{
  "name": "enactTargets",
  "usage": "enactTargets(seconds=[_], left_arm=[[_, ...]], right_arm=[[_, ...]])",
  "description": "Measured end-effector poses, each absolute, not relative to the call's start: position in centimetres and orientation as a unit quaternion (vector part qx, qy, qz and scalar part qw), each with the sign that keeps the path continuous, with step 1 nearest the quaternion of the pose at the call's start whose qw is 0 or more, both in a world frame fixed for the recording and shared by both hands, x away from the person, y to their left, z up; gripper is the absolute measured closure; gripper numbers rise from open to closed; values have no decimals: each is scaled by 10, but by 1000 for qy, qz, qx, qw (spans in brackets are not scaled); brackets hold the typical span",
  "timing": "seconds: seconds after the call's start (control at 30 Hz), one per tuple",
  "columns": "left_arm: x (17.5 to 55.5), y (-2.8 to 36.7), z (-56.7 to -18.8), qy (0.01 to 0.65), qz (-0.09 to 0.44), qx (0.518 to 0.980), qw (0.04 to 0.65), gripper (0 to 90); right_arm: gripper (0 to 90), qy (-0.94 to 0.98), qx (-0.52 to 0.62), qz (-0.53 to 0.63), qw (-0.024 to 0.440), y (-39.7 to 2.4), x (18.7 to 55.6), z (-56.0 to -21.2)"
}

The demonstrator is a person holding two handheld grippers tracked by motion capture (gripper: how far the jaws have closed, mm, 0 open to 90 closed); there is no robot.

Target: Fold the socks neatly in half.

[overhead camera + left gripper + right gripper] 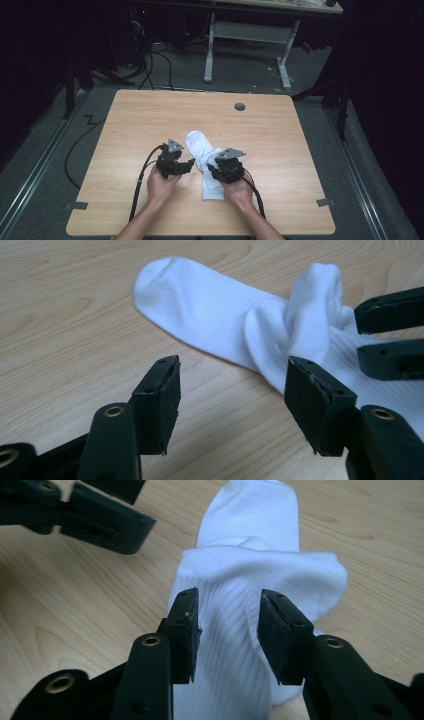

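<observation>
A: Looking down from the high view, how far along does the folding seem?

B: Partly done, I'd judge. The white sock [204, 161] lies near the middle of the wooden counter [280, 150], between the two hands. Its rounded toe points away from the person and slightly left, its ribbed cuff end toward the person, so the long axis runs roughly front to back with a small tilt. A fold of fabric is bunched across its middle (not flat yet). The left claw [189, 165] sits just beside the sock's left edge, the right claw [212, 171] over its lower half.

A: And the left gripper view?

B: The left claw [235, 392] stands wide with nothing between its jaws but bare counter. The sock [200, 305] lies just beyond, toe to the upper left, with a twisted hump of cloth at mid-length. The right claw [372, 342] shows at the right edge over the ribbed part.

A: The right gripper view?

B: The right claw [227, 630] is part-way open, astride the ribbed leg of the sock [250, 515]; its pads don't look to be pressing the cloth. The toe points straight away, and the folded band lies crosswise just past the jaws. What's left, I think, is smoothing or finishing that fold.
</observation>
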State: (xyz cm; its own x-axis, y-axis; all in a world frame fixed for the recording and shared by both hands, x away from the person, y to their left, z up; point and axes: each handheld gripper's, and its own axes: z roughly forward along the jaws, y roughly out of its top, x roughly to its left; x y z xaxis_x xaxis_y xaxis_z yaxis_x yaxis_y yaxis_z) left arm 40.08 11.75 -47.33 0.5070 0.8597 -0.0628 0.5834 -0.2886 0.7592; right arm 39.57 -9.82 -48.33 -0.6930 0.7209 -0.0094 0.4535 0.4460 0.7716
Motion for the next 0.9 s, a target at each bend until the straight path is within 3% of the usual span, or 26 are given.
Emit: enactTargets(seconds=[0.53, 0.9], left_arm=[[425, 95, -482, 459, 148, 803, 350, 507], [431, 86, -488, 448, 137, 813, 346, 665]], right_arm=[[606, 840, 356, 376, 162, -111, 386, -496], [746, 849, 348, 370, 145, -112, 388, -503]])
